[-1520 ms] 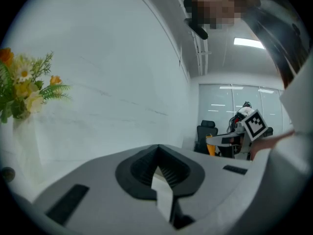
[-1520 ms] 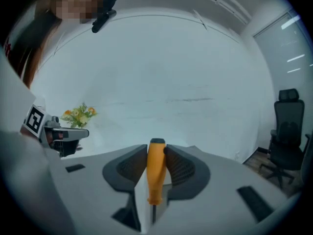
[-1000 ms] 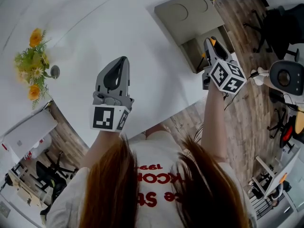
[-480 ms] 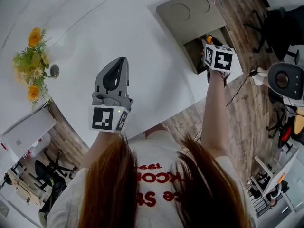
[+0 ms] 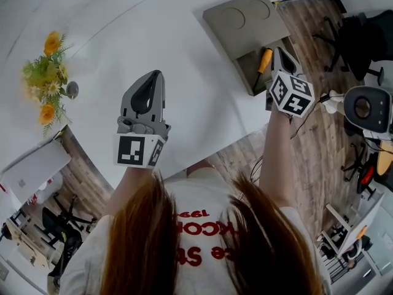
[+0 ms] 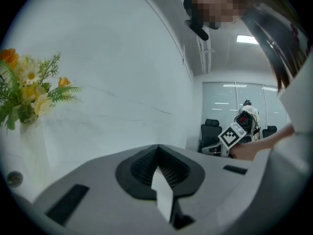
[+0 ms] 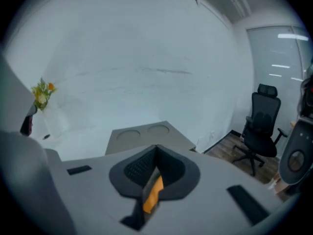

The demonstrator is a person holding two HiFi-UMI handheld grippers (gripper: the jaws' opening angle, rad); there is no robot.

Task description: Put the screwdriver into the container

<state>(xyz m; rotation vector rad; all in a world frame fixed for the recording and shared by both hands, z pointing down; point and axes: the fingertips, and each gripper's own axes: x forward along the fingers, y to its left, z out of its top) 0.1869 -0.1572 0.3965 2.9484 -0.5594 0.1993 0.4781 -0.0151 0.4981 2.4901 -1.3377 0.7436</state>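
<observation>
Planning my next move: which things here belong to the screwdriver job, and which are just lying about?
In the job: screwdriver, lying in the container; right gripper beside it.
Just about: flowers; left gripper, empty; black office chair; round white device.

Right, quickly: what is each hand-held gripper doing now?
Left hand-held gripper: closed, empty.
Right hand-held gripper: closed, empty; the screwdriver lies in the container.
</observation>
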